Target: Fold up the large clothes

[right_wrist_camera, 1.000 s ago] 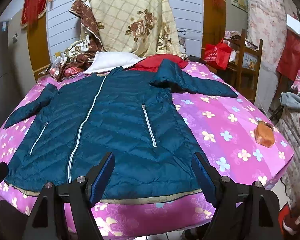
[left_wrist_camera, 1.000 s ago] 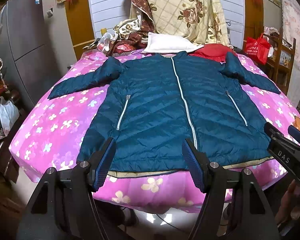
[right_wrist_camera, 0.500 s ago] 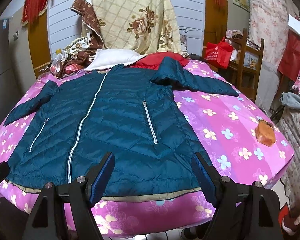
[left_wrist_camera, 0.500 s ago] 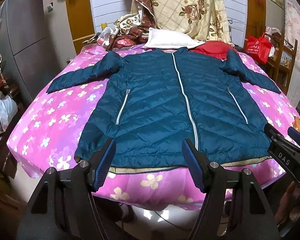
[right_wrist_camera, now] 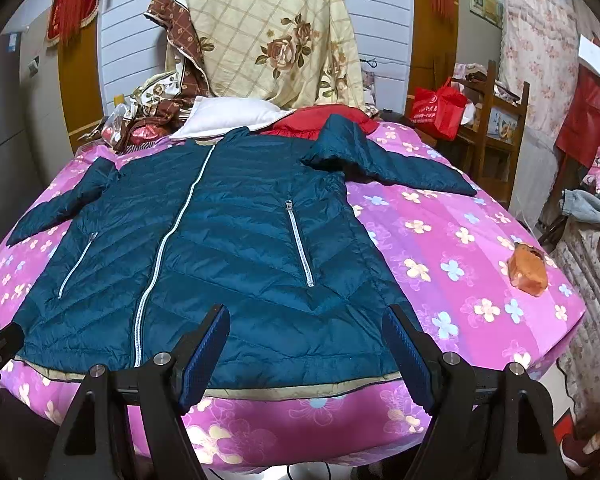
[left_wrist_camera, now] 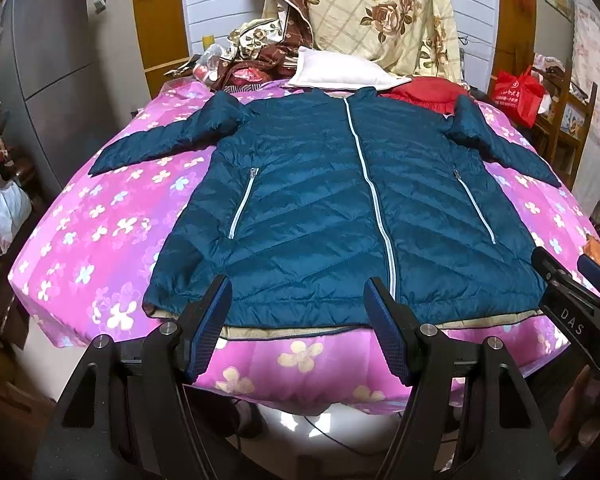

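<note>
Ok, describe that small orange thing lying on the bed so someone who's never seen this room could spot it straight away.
Find the bed with the pink flowered bedspread and the teal puffer jacket spread flat on it. Past the jacket's sleeve on the red-bag side, near the bed's edge, lies a small orange pouch. It lies by itself on bare bedspread, clear of the jacket.

White panelled wall (right_wrist_camera: 136, 60), wooden shelf (right_wrist_camera: 500, 128), grey cabinet (left_wrist_camera: 48, 60)

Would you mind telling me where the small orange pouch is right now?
In the right wrist view, the orange pouch lies on the pink floral bedspread near the bed's right edge, well clear of the teal jacket and below its outstretched sleeve.
</note>
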The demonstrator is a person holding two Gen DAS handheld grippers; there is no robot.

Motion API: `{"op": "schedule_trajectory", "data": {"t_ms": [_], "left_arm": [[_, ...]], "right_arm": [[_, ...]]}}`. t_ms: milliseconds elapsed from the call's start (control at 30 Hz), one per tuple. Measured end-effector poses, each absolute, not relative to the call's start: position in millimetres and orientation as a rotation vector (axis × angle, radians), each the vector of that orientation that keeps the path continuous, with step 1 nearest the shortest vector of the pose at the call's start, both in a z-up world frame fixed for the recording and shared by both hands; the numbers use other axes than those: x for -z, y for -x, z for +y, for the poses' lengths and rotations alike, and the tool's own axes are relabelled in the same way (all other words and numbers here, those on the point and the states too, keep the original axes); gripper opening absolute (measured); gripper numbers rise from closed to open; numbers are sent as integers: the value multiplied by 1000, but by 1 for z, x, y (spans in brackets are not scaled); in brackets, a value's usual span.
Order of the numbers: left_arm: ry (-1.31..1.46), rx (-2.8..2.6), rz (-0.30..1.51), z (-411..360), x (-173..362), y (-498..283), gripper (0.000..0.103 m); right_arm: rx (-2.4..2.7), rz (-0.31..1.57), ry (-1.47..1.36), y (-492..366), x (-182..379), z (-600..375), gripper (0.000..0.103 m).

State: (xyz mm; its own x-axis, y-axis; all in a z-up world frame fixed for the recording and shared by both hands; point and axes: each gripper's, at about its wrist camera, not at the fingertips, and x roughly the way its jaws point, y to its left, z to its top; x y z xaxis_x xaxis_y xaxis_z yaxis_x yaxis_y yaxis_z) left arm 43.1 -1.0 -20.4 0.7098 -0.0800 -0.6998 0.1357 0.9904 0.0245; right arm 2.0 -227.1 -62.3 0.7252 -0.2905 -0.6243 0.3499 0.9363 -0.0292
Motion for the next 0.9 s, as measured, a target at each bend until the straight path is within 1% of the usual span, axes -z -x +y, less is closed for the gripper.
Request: {"op": "schedule_trajectory", "data": {"t_ms": [667, 900], "left_arm": [[-48, 93, 817, 14, 31, -56, 69], [-15, 44, 821, 33, 32, -67, 69]], "right_arm": [[335, 706, -65, -8, 73, -222, 77], [328, 721, -59, -13, 78, -220, 77]]}}
